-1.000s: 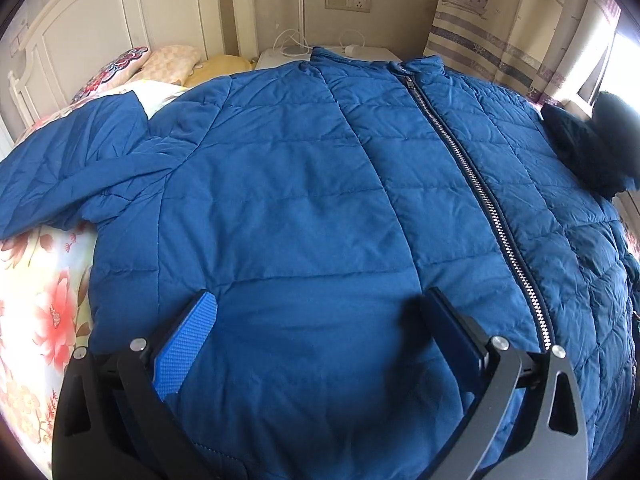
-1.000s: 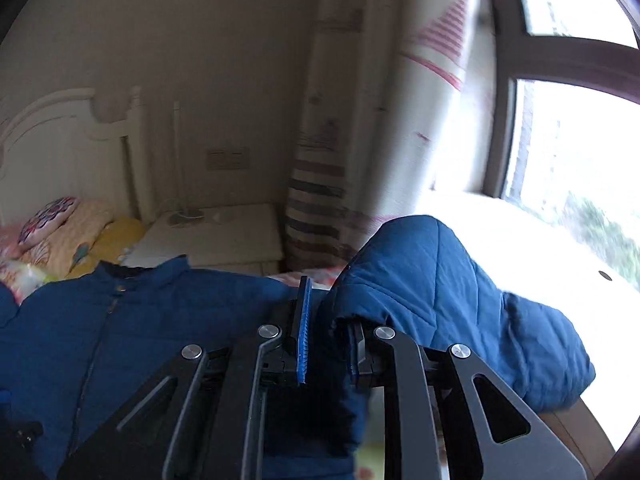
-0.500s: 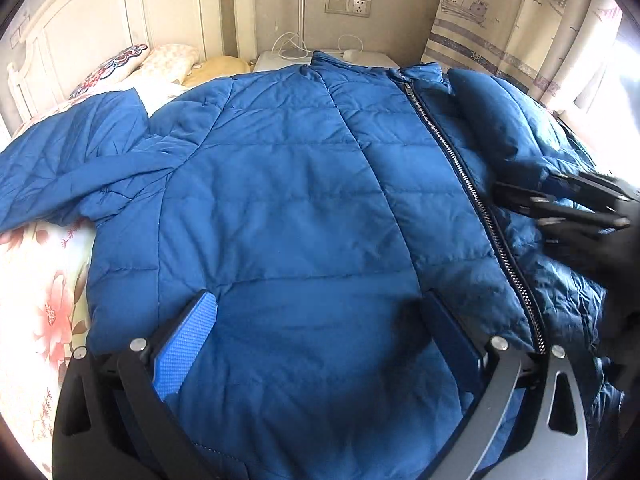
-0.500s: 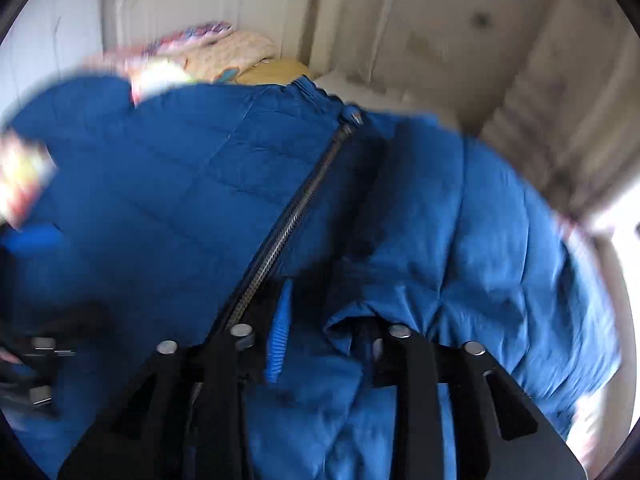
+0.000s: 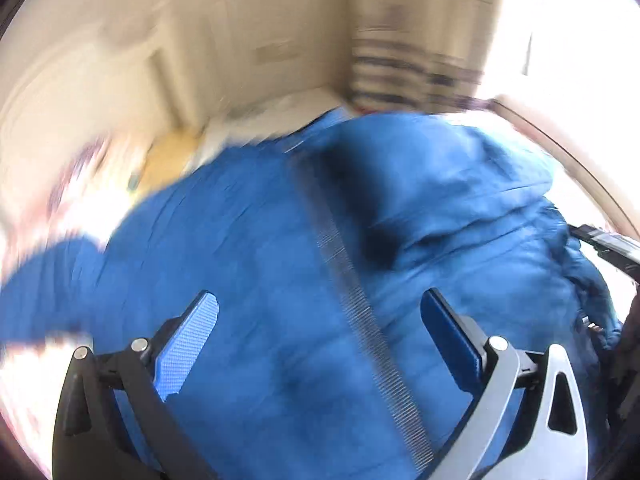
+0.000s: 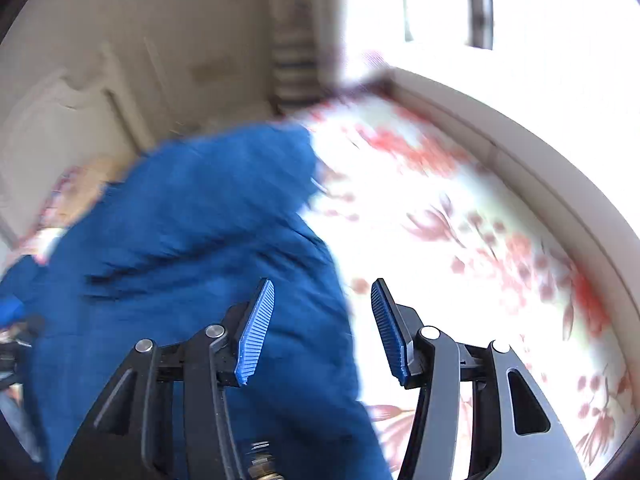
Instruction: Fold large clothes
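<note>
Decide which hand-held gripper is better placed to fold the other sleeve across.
Probably the left hand-held gripper: it is open over the blue quilted jacket, whose unfolded sleeve lies on its side. The open right hand-held gripper sits at the opposite edge.

Blue jacket [image 5: 280, 280] covers most of the bed, w/ a folded-over sleeve [image 5: 460, 184] bulging on its right half. Bare floral sheet [image 6: 460, 220] right of the jacket is open room. Headboard [image 6: 60, 128] & window ledge [image 6: 520, 152] box it in.
</note>
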### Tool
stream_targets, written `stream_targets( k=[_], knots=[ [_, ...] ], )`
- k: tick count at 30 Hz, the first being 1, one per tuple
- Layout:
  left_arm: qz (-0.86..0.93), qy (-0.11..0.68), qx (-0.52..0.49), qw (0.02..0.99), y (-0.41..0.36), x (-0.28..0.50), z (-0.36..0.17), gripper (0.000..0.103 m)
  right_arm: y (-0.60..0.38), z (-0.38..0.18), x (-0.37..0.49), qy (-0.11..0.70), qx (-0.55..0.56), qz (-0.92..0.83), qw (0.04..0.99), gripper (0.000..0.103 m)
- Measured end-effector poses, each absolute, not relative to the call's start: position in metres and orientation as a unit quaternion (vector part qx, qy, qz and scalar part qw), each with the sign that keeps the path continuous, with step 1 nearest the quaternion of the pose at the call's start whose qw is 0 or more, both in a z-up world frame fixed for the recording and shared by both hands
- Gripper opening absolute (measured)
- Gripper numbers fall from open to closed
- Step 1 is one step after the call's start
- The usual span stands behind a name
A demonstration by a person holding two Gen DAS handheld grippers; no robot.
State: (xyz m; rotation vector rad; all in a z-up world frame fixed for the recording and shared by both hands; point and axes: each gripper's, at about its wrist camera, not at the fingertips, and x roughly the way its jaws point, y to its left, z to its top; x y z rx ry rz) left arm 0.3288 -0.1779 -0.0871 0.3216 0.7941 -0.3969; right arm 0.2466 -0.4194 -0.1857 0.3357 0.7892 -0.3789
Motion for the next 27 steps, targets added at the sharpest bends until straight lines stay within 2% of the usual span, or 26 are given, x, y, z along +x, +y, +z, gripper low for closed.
stream_targets(
  k=[4,5,12,13,14,15,16,17,19,21,24,27],
  knots=[
    [-0.230,0.382,0.207,0.871,-0.256,0.341,-0.094,0.100,-0.419,-0.196,0.248,0.389,0.159,-0.187,0.888,0.050],
    [-0.237,0.384,0.222,0.864,-0.275,0.344,-0.101,0.097,-0.419,-0.196,0.246,0.389,0.156,-0.188,0.888,0.050],
    [-0.238,0.367,0.270,0.858,-0.334,0.347,-0.117,0.090,-0.411,-0.191,0.247,0.391,0.151,-0.189,0.888,0.050],
    [-0.239,0.366,0.275,0.857,-0.336,0.347,-0.116,0.080,-0.411,-0.193,0.250,0.391,0.151,-0.188,0.888,0.050],
    [-0.241,0.367,0.278,0.854,-0.338,0.350,-0.117,0.059,-0.412,-0.194,0.253,0.391,0.153,-0.187,0.888,0.050],
    [-0.251,0.375,0.273,0.850,-0.338,0.352,-0.117,0.044,-0.415,-0.197,0.254,0.391,0.155,-0.186,0.888,0.050],
    [-0.263,0.383,0.251,0.849,-0.334,0.356,-0.115,0.023,-0.416,-0.198,0.253,0.391,0.157,-0.186,0.888,0.050],
    [-0.270,0.384,0.221,0.854,-0.325,0.359,-0.109,0.015,-0.417,-0.198,0.253,0.390,0.158,-0.185,0.888,0.050],
    [-0.280,0.375,0.140,0.873,-0.299,0.365,-0.091,0.011,-0.418,-0.198,0.253,0.390,0.158,-0.185,0.888,0.050],
    [-0.284,0.377,0.012,0.882,-0.252,0.374,-0.073,0.011,-0.418,-0.198,0.253,0.389,0.159,-0.185,0.888,0.050],
    [-0.265,0.393,-0.143,0.869,-0.179,0.388,-0.074,0.011,-0.419,-0.198,0.253,0.389,0.160,-0.184,0.888,0.050],
    [-0.234,0.441,-0.155,0.853,-0.139,0.399,-0.100,0.015,-0.419,-0.199,0.253,0.390,0.159,-0.184,0.888,0.050]
  ],
)
